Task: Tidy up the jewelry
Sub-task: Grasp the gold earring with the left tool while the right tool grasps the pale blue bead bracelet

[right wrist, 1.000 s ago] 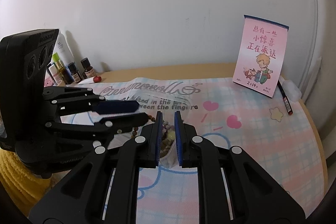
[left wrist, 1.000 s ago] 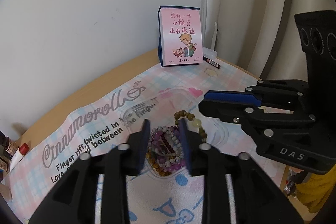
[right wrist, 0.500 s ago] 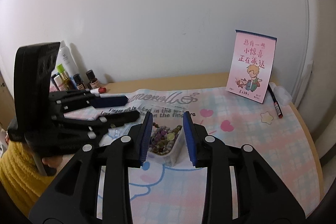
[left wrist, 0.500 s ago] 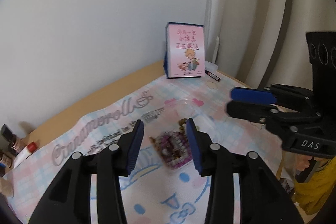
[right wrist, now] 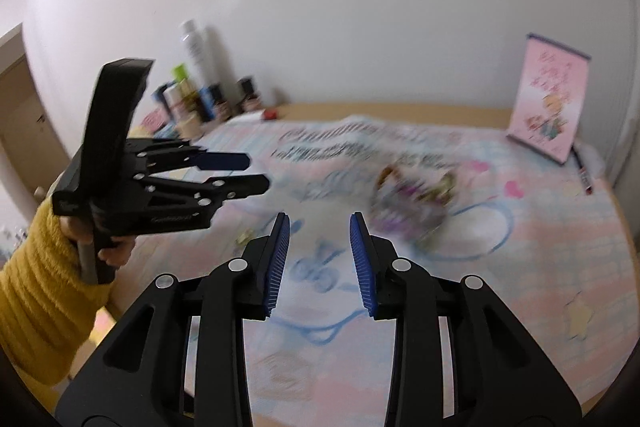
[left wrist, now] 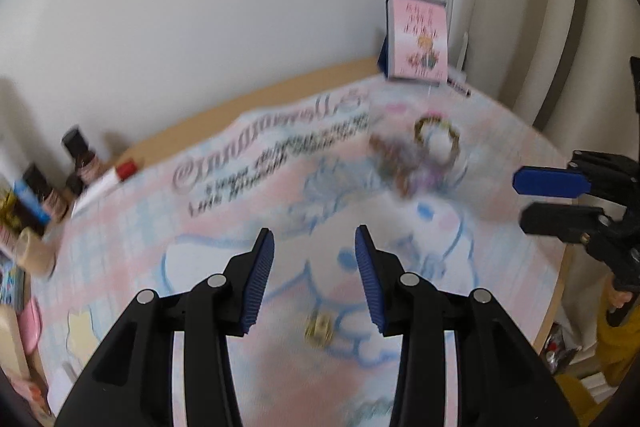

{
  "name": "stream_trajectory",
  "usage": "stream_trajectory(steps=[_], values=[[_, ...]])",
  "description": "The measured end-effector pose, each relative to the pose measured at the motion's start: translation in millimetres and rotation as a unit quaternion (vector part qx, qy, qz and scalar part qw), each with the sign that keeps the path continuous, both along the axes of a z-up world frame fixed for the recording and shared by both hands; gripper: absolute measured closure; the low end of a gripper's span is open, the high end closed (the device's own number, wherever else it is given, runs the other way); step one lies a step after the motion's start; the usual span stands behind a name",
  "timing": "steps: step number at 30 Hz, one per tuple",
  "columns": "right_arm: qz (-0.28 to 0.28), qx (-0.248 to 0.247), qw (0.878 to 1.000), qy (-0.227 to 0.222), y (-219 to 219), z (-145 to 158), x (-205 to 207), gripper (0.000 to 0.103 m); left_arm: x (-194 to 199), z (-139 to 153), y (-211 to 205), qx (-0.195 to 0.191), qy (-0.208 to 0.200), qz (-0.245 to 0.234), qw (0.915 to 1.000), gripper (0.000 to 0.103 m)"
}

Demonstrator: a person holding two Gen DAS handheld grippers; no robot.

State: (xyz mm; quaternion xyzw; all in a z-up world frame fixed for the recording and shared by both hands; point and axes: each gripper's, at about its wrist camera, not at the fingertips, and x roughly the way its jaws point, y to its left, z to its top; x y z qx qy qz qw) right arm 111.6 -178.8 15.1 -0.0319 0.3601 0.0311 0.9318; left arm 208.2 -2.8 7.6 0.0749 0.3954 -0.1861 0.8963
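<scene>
A clear plastic box of bead bracelets (left wrist: 416,159) (right wrist: 412,203) lies on the pastel mat (left wrist: 224,211), blurred in both views. My left gripper (left wrist: 314,243) is open above the mat, short of the box and to its left, with nothing between its pads. A small gold piece (left wrist: 320,327) (right wrist: 244,237) lies on the mat below it. My right gripper (right wrist: 318,227) is also open and empty, with the box just beyond its right finger. Each gripper shows in the other's view, the right gripper (left wrist: 536,199) at the right and the left gripper (right wrist: 248,173) at the left.
A pink calendar card (left wrist: 418,39) (right wrist: 554,107) stands at the back by the wall, a pen (right wrist: 584,175) beside it. Several bottles (left wrist: 76,155) (right wrist: 200,83) crowd the back left corner. A yellow sleeve (right wrist: 36,291) holds the left gripper. The table edge (left wrist: 560,287) curves at the right.
Both grippers have opened and drawn back from the bracelet box, which now lies farther off on the mat. The right jaws, nearly closed at the box a second ago, stand apart.
</scene>
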Motion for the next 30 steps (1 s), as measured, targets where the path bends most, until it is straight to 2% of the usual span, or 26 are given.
stream_trajectory(steps=[4, 9, 11, 16, 22, 25, 27, 30], values=[[0.028, 0.003, 0.999, 0.027, 21.9, -20.4, -4.6, 0.073, -10.4, -17.6, 5.7, 0.018, 0.013, -0.001, 0.9998, 0.061], [0.056, -0.001, 0.996, 0.063, 48.4, -48.9, -5.6, 0.073, -17.4, -31.1, 7.2, 0.016, 0.025, -0.006, 0.9996, 0.062], [0.062, 0.001, 0.995, 0.072, 56.3, -57.6, -5.0, 0.073, -18.0, -35.5, 7.3, 0.014, 0.032, -0.008, 0.9994, 0.07], [0.068, 0.002, 0.993, 0.093, 64.3, -77.0, -1.3, 0.073, -18.6, -42.0, 8.4, 0.013, 0.038, -0.008, 0.9992, 0.071], [0.074, 0.009, 0.992, 0.103, 65.6, -87.7, 1.9, 0.073, -18.7, -46.9, 8.0, 0.018, 0.038, -0.01, 0.9991, 0.072], [0.074, -0.01, 0.992, 0.106, 70.5, -93.4, 1.9, 0.073, -18.8, -49.0, 6.6, 0.023, 0.038, -0.014, 0.9989, 0.072], [0.077, -0.022, 0.991, 0.103, 73.3, -94.3, 1.5, 0.073, -19.4, -51.2, 4.0, 0.029, 0.04, -0.02, 0.9986, 0.079], [0.075, -0.045, 0.991, 0.099, 77.9, -94.8, 0.4, 0.079, -18.8, -51.0, 2.6, 0.036, 0.042, -0.016, 0.9983, 0.08]])
